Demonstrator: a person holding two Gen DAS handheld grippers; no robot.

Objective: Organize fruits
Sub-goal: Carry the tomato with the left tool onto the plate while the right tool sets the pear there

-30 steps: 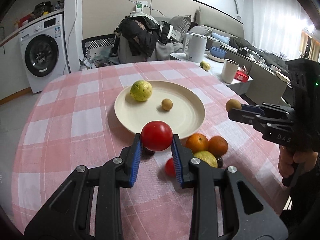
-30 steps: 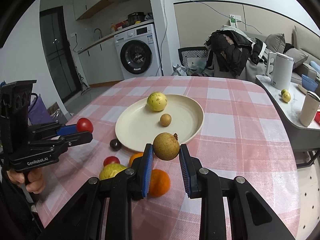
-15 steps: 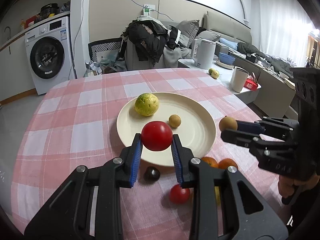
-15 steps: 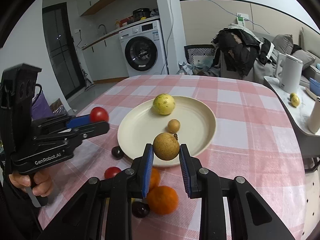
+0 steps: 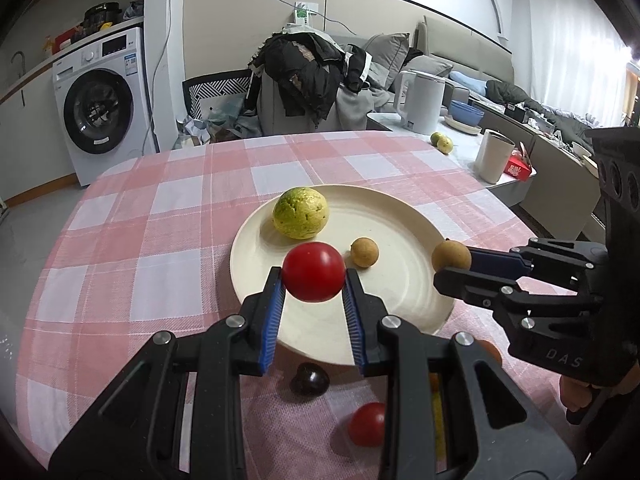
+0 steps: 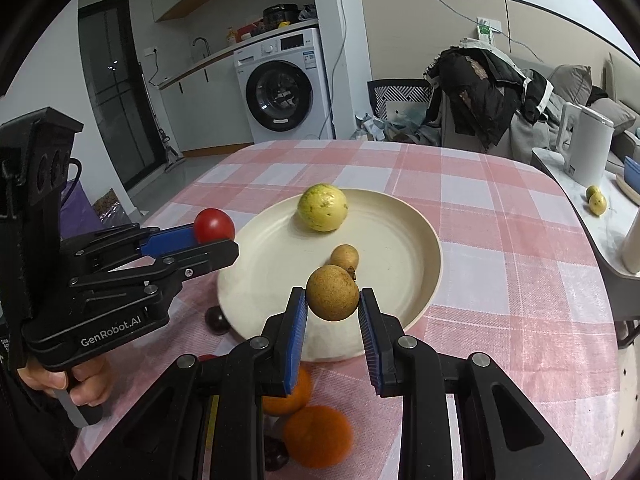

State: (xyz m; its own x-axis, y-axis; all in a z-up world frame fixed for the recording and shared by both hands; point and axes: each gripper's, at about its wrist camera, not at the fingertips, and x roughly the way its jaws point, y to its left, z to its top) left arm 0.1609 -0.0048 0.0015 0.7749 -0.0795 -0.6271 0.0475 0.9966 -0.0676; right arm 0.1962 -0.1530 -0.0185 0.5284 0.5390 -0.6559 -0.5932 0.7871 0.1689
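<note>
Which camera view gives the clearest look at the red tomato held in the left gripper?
The left wrist view: the red tomato sits large and central between the left gripper pads. The right wrist view shows it smaller, side-on, partly hidden by a finger.

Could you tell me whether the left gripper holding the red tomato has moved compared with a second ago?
Yes. The left gripper has carried the red tomato forward from the loose fruit before the plate to above the plate's near part.
</note>
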